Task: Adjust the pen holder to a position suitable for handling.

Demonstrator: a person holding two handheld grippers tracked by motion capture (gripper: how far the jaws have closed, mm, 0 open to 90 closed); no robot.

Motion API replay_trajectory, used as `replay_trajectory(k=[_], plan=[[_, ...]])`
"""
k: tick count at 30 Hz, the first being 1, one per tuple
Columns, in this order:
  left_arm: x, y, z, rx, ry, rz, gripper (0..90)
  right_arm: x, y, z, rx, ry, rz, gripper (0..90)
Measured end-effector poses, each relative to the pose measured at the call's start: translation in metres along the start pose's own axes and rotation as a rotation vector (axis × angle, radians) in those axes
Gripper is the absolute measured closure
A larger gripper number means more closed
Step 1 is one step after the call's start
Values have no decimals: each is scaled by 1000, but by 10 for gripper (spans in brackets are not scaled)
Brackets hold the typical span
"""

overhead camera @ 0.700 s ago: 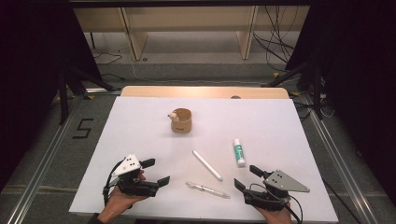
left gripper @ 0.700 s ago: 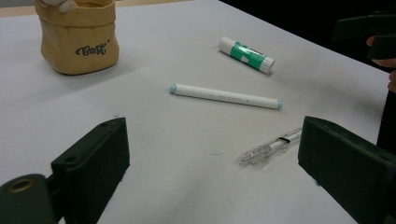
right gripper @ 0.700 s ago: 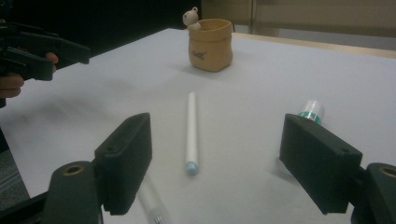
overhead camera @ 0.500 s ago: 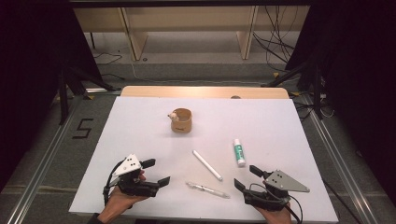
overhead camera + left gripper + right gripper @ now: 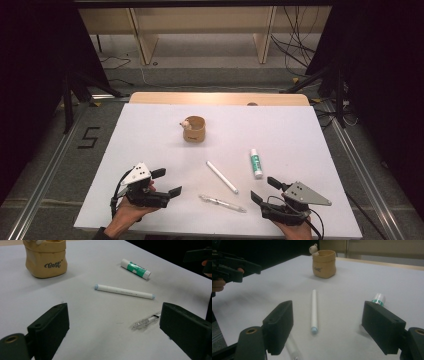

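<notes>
Both grippers sit low at the near edge of the desk [image 5: 150,130], jaws spread wide and empty, which looks like a ready stance before picking anything up. The left gripper [image 5: 166,182] points at the clear pen [image 5: 222,203], which lies just ahead of it and to its right. The right gripper [image 5: 264,189] faces the white marker [image 5: 222,176] straight ahead between its jaws, the glue stick [image 5: 256,162] off to its right, and the tan pouch [image 5: 194,129] well beyond. Compared with the earlier frames, nothing has shifted; hands and items lie just as before.
</notes>
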State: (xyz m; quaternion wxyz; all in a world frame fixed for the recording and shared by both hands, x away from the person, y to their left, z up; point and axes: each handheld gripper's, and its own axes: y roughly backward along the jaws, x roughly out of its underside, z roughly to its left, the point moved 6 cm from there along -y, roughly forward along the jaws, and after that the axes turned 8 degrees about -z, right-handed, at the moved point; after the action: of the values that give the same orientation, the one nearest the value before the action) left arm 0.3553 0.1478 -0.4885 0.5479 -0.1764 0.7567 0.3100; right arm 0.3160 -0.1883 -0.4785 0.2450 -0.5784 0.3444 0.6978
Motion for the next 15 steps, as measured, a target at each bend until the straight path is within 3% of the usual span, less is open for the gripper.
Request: replay_trajectory(k=[15], plan=[[-14, -12, 22, -62, 14, 26, 87, -2, 1, -2, 9, -3, -8, 262]])
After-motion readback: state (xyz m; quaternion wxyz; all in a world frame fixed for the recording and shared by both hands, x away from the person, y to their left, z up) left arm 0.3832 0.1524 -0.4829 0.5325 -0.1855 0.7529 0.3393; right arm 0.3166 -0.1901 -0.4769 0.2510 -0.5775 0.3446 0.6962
